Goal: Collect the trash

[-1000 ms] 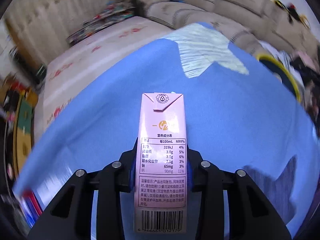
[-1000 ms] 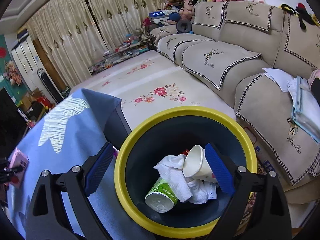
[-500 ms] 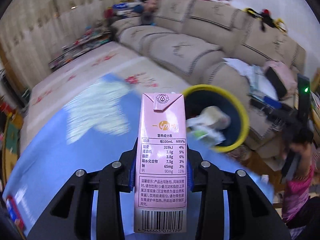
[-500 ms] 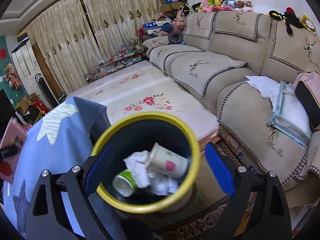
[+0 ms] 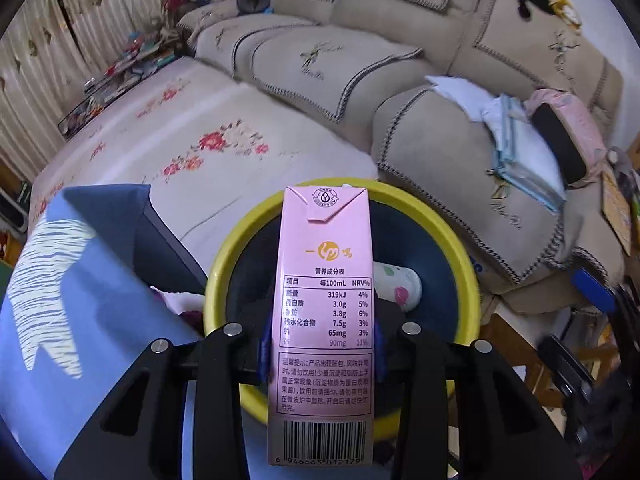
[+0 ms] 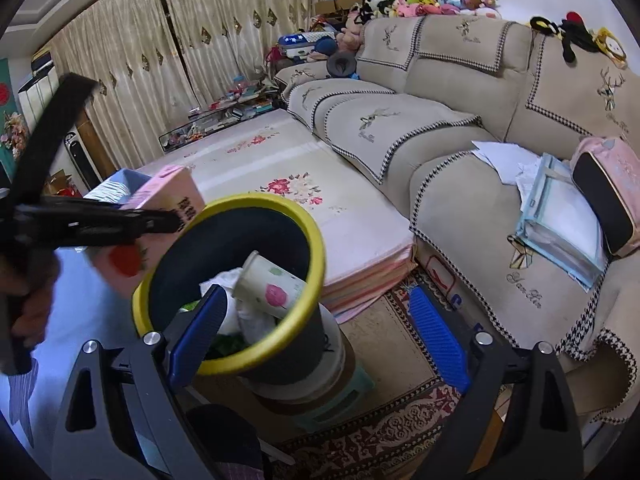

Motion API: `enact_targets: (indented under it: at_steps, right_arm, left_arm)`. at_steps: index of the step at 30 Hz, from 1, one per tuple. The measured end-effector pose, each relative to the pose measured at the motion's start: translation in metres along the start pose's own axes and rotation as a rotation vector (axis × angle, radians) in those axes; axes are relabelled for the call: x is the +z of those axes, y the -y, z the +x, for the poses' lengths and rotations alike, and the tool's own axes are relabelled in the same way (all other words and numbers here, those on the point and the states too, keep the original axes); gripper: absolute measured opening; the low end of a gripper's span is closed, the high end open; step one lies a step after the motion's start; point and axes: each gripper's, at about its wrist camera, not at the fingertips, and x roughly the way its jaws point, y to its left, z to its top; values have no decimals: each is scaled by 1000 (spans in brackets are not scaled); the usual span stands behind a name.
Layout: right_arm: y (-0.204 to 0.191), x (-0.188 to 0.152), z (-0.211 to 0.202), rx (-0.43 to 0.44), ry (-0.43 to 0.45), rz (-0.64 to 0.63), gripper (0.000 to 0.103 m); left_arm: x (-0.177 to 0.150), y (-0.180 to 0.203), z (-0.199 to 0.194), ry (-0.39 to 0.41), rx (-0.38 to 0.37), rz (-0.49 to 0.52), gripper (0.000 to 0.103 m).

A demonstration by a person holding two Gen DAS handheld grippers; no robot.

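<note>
My left gripper [image 5: 320, 354] is shut on a pink milk carton [image 5: 324, 320] and holds it upright just above the near rim of a yellow-rimmed dark bin [image 5: 460, 256]. In the right wrist view the carton [image 6: 168, 200] sits at the bin's [image 6: 248, 360] left edge, held by the left gripper [image 6: 172, 220]. The bin holds a paper cup [image 6: 268, 284], white tissue [image 6: 224, 280] and other trash. My right gripper [image 6: 318, 336] is open and empty, in front of the bin and slightly to its right.
A blue cloth-covered table [image 5: 80, 320] is left of the bin. A beige sofa [image 6: 480, 120] with papers [image 6: 556, 216] and a pink bag [image 6: 608, 192] is behind. A floral mat [image 6: 304, 200] and a patterned rug [image 6: 392, 432] cover the floor.
My left gripper has carried the carton from over the table to the bin's rim. My right gripper has drawn back and to the right, away from the bin.
</note>
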Motion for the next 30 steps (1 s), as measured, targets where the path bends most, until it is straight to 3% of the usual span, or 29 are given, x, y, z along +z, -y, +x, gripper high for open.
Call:
enact_targets:
  at_steps: [3,5,6,9,13,17,20,23,27,30]
  right_arm:
    - [7,-4,2,3,-12,24,88]
    - [9,-5,1,10,-11,31,88]
    - [8,-6,0,14,-8,31,88]
    - [1,-6,-7,21,1,8,88]
    - [-10,-8,-20,55,13,-32,88]
    - [-26,-13,-37,86,24,-82,90]
    - [-40,-18,-52,112,34,-118,91]
    - [-53,-24,-69,130,50,-154,91]
    - [-73,-34,-96,152,81,-202,91]
    - [-83,-41,-117,170,106,-226,92]
  left_arm:
    - [6,0,26,-36,12,-48,44]
    - [6,-1,33,-33,29,-72,69]
    - [3,-3,32,-24,39,-84,76]
    - [-12,-15,12,-2,65,-127,80]
    - [-46,-28,-49,123,81,-201,86]
    - [-103,-37,-140,334,175,-216,96]
    - [-163,-42,-205,465,291,-253,98]
    - [-221,-46,-249,499,385,-322,98]
    - [-291,-49,-287,531,440,-421,98]
    - [-345,-48,-311,559,541,-509,98]
